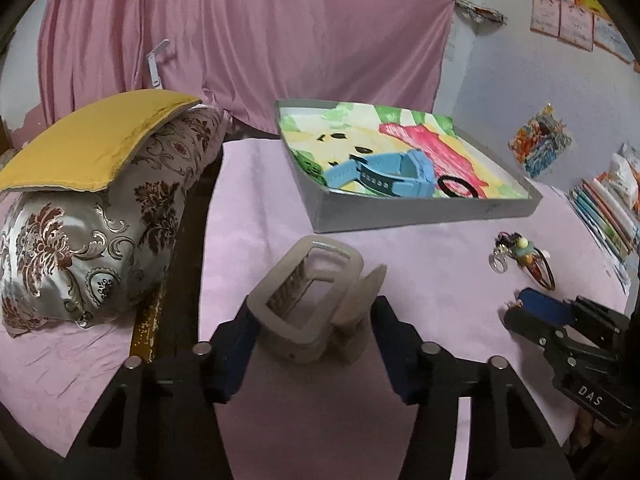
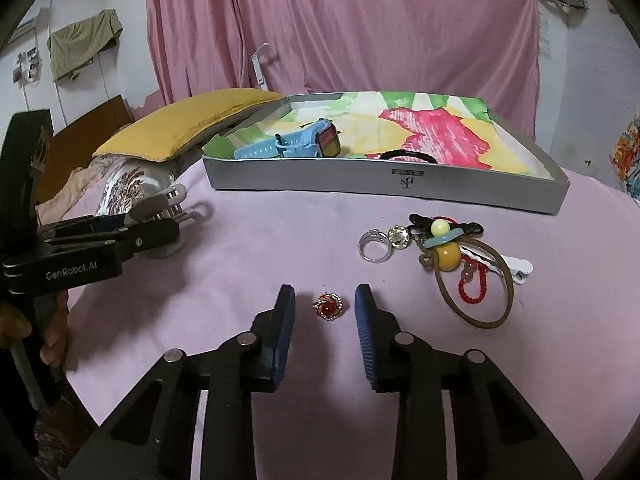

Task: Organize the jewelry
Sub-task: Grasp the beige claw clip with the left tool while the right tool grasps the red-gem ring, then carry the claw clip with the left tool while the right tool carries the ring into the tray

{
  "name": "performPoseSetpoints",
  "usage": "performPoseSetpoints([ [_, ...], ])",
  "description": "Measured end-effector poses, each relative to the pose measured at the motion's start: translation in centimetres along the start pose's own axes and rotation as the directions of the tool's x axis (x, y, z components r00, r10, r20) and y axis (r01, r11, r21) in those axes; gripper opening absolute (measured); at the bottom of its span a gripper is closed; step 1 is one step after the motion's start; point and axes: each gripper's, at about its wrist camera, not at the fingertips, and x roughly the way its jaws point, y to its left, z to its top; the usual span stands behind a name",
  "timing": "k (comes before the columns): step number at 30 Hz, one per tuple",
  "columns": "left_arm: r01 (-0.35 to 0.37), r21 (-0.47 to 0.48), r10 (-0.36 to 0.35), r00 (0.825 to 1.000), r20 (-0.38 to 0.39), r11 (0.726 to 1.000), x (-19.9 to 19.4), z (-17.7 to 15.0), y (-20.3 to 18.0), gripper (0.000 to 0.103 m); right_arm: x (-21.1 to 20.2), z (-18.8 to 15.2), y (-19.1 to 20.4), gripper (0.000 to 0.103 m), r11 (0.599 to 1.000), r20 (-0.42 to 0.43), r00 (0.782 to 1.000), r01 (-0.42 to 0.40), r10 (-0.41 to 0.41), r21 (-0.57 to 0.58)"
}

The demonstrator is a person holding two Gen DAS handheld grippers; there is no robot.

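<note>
Left wrist view has your left gripper (image 1: 316, 320) closed on the hair claw (image 1: 312, 304), a beige clip pinched between the blue pads and standing up off the pink surface (image 1: 420, 264). That grip looks set.

Over on the right wrist view, your right gripper (image 2: 325, 308) is partly open, its pads either side of the brooch (image 2: 329, 306), a small red stone in a sparkly rim lying flat on the surface. Nothing is pressed yet; there's a clear gap on both sides.

The box (image 2: 384, 186) sits behind both items, with the watch (image 2: 296, 145) and a black band (image 2: 404, 155) already inside. Right of the brooch, between it and the box, a heap is waiting: a ring (image 2: 374, 245), beads (image 2: 472, 280), a white clip (image 2: 518, 270).

So you're mid-pick on two pieces at once, I'd say. Next, close the right pads squarely on the brooch; it's low and flat, so the tips need to stay right down on the cloth or they'll ride over it. Then lift both and carry them over the box's near wall. Watch the claw's teeth don't snag the fabric as you rise.
</note>
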Motion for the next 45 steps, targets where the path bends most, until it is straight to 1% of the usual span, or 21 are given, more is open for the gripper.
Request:
performPoseSetpoints([
  [3, 0.004, -0.004, -0.004, 1.000, -0.006, 1.000, 0.0, 0.0, -0.3, 0.053, 0.0, 0.0, 0.2, 0.013, 1.000, 0.002, 1.000, 0.003, -0.003, -0.006],
  [6, 0.019, -0.018, -0.019, 1.000, -0.012, 1.000, 0.1, -0.1, -0.8, 0.053, 0.0, 0.0, 0.2, 0.013, 1.000, 0.003, 1.000, -0.004, 0.004, -0.015],
  [8, 0.018, -0.023, -0.018, 1.000, -0.010, 1.000, 0.0, -0.4, -1.4, 0.052, -0.1, 0.0, 0.2, 0.013, 1.000, 0.005, 1.000, -0.022, 0.022, -0.020],
  [10, 0.034, -0.036, -0.034, 0.999, -0.004, 0.999, -0.2, -0.6, -1.9, 0.052, -0.3, -0.1, 0.0, 0.013, 0.999, 0.014, 0.999, -0.042, 0.042, -0.013],
  [14, 0.075, -0.059, -0.073, 0.997, 0.034, 0.995, -1.1, -1.2, -3.1, 0.052, -1.7, -0.3, -0.8, 0.013, 0.998, 0.079, 0.995, -0.063, 0.063, -0.011],
  [17, 0.095, -0.066, -0.089, 0.992, 0.091, 0.993, -2.0, -1.3, -3.9, 0.052, -3.0, 0.0, -1.5, 0.013, 0.998, 0.147, 0.987, -0.064, 0.065, -0.011],
  [19, 0.104, -0.068, -0.094, 0.986, 0.135, 0.992, -2.6, -1.1, -4.3, 0.052, -4.1, 0.6, -2.0, 0.013, 0.998, 0.210, 0.976, -0.061, 0.063, -0.015],
  [21, 0.112, -0.069, -0.096, 0.975, 0.200, 0.991, -3.5, -0.6, -4.9, 0.052, -5.0, 1.1, -2.4, 0.013, 0.998, 0.257, 0.965, -0.053, 0.058, -0.026],
  [22, 0.115, -0.071, -0.095, 0.966, 0.241, 0.991, -4.0, -0.2, -5.3, 0.052, -5.5, 1.5, -2.6, 0.013, 0.998, 0.284, 0.957, -0.048, 0.056, -0.032],
  [23, 0.116, -0.073, -0.093, 0.961, 0.260, 0.991, -4.3, 0.1, -5.5, 0.052, -5.9, 2.0, -2.9, 0.013, 0.998, 0.313, 0.948, -0.046, 0.055, -0.037],
  [25, 0.116, -0.077, -0.086, 0.944, 0.317, 0.990, -4.9, 0.9, -6.1, 0.052, -6.5, 2.9, -3.4, 0.013, 0.998, 0.360, 0.932, -0.036, 0.049, -0.043],
  [26, 0.111, -0.077, -0.078, 0.933, 0.351, 0.991, -5.3, 1.5, -6.5, 0.052, -6.8, 3.5, -3.6, 0.013, 0.998, 0.385, 0.922, -0.030, 0.046, -0.047],
  [29, 0.103, -0.079, -0.062, 0.911, 0.407, 0.992, -5.4, 2.7, -7.2, 0.052, -7.2, 5.0, -4.3, 0.013, 0.998, 0.447, 0.894, -0.013, 0.037, -0.056],
  [31, 0.085, -0.079, -0.042, 0.898, 0.439, 0.993, -5.1, 3.7, -7.8, 0.052, -7.2, 6.0, -4.8, 0.013, 0.998, 0.480, 0.877, -0.002, 0.032, -0.062],
  [34, 0.060, -0.073, -0.019, 0.885, 0.466, 0.996, -4.5, 5.0, -8.4, 0.052, -6.8, 7.3, -5.5, 0.013, 0.998, 0.512, 0.859, 0.011, 0.024, -0.065],
  [36, 0.029, -0.063, 0.004, 0.881, 0.473, 0.998, -3.7, 5.9, -8.9, 0.052, -6.4, 8.1, -6.0, 0.013, 0.997, 0.525, 0.851, 0.021, 0.018, -0.068],
  [38, 0.015, -0.055, 0.013, 0.879, 0.477, 0.998, -2.9, 6.8, -9.3, 0.052, -5.6, 9.0, -6.6, 0.013, 0.997, 0.526, 0.850, 0.028, 0.012, -0.068],
  [40, 0.003, -0.046, 0.019, 0.882, 0.470, 0.999, -1.8, 7.8, -9.6, 0.052, -4.8, 9.9, -7.1, 0.013, 0.997, 0.520, 0.854, 0.030, 0.008, -0.066],
  [42, 0.003, -0.041, 0.017, 0.888, 0.459, 0.999, -1.0, 8.6, -9.9, 0.052, -3.6, 10.8, -7.6, 0.013, 0.998, 0.500, 0.866, 0.025, 0.008, -0.059],
  [45, -0.002, -0.026, 0.013, 0.909, 0.416, 1.000, 0.8, 10.0, -10.4, 0.052, -1.7, 11.7, -8.7, 0.013, 1.000, 0.435, 0.900, -0.002, 0.012, -0.025],
])
